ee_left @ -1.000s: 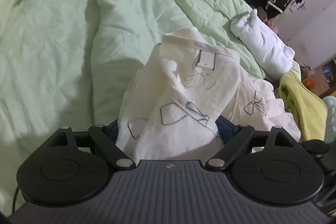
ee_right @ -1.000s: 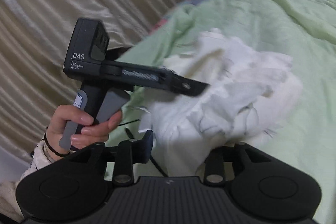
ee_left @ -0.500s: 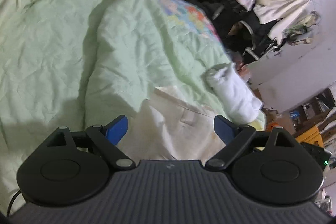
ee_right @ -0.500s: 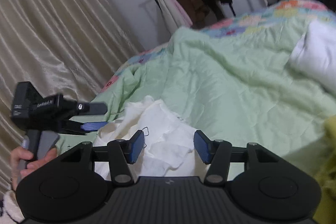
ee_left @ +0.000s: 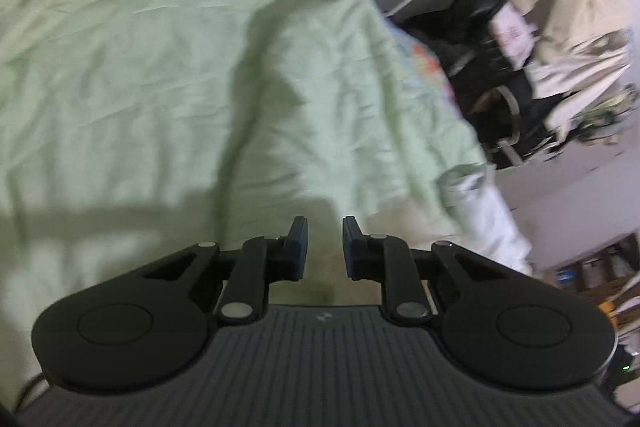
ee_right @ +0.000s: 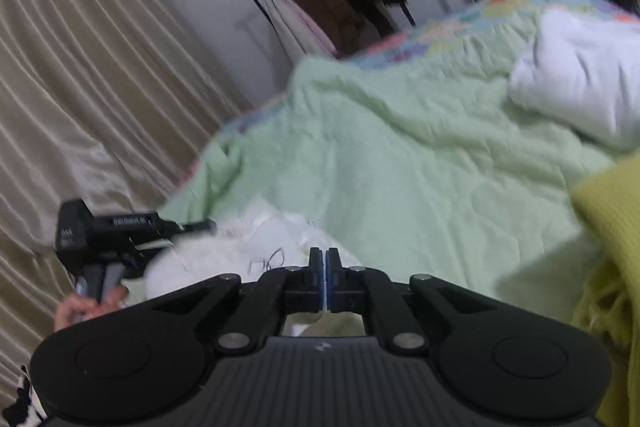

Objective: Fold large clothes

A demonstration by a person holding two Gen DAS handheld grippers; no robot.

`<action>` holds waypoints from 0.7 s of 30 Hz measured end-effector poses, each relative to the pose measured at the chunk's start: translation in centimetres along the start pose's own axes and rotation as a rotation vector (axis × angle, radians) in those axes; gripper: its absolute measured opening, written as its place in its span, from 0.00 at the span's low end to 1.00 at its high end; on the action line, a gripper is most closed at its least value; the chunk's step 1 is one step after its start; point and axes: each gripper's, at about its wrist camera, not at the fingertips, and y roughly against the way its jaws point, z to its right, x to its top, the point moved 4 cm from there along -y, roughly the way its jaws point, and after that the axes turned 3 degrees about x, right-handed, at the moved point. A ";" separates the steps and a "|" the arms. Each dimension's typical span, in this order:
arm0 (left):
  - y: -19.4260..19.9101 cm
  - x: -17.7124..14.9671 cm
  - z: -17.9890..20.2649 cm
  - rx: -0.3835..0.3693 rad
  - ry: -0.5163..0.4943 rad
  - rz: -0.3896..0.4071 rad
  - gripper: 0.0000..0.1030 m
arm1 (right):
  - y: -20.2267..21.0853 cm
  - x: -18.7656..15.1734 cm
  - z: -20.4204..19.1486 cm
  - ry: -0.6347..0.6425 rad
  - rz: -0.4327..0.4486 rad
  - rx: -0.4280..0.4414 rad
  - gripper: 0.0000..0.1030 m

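Left gripper point(ee_left: 323, 241) fingers were apart over the green quilt point(ee_left: 168, 75); right gripper point(ee_right: 323, 263) fingers pressed together, cream curtain point(ee_right: 80, 87) at 10 o'clock.

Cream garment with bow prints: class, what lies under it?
The cream garment lies crumpled on the green quilt, which spreads out all around it. Whatever is beneath the quilt is covered and cannot be seen.

You have two grippers: the left gripper point(ee_left: 323, 247) and the right gripper point(ee_right: 323, 277). You have one green quilt point(ee_right: 420, 163) on the bed, one white printed garment point(ee_right: 256, 251), one white bundle point(ee_right: 580, 87), one yellow cloth point(ee_right: 612, 227) and one beige curtain point(ee_right: 92, 87).
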 end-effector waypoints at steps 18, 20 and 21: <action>1.0 -4.3 1.2 -0.178 -0.023 -0.248 1.00 | 0.6 -2.8 0.2 -0.432 -0.207 0.225 0.80; -0.6 -5.5 1.3 -0.157 -0.030 -0.296 1.00 | -0.9 -2.8 -0.3 -0.429 -0.243 0.211 0.84; -1.2 -5.8 1.2 -0.166 -0.011 -0.299 1.00 | -1.5 -2.6 -0.5 -0.430 -0.246 0.210 0.86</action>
